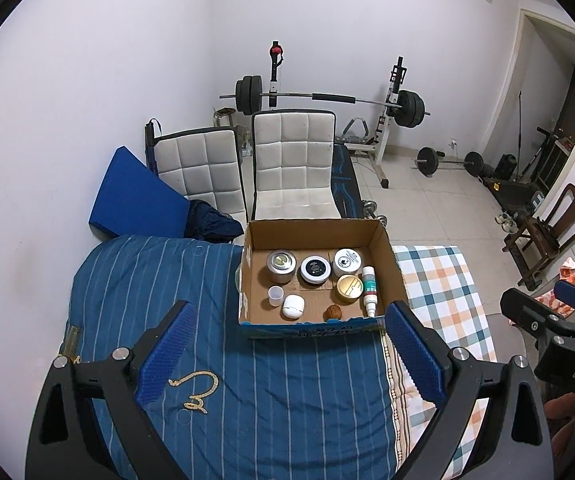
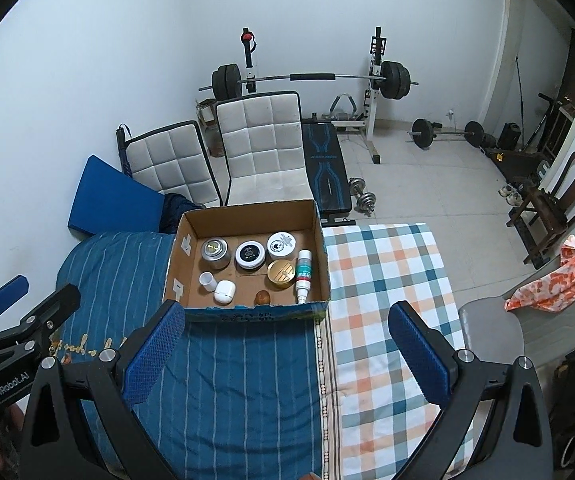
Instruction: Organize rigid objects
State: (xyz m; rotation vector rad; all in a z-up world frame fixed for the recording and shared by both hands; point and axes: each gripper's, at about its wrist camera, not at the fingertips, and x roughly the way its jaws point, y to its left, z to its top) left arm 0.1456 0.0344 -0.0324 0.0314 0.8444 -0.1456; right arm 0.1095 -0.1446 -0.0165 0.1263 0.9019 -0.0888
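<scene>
1. While both claws hover above the bed, the left gripper (image 1: pixel 289 354) fills the lower frame, blue pads spread wide, gripping nothing.
2. The right gripper (image 2: pixel 287 354) likewise gapes wide and empty at the bottom of its view.
3. A gold chain (image 1: pixel 195 392) lies on the blue striped blanket (image 1: pixel 287 400), lower left.
4. At frame centre sits the cardboard box (image 1: pixel 383 248), holding a silver tin (image 1: pixel 281 266), black-lidded jar (image 1: pixel 315 270), white-lidded jar (image 1: pixel 347 261), gold-lidded jar (image 1: pixel 349 288), spray bottle (image 1: pixel 369 290), small clear cup (image 1: pixel 274 295), white case (image 1: pixel 292 306) and walnut (image 1: pixel 333 312).
5. Beyond, two white padded chairs (image 1: pixel 293 160) and a barbell rack (image 1: pixel 327 98) stand against the wall.
</scene>
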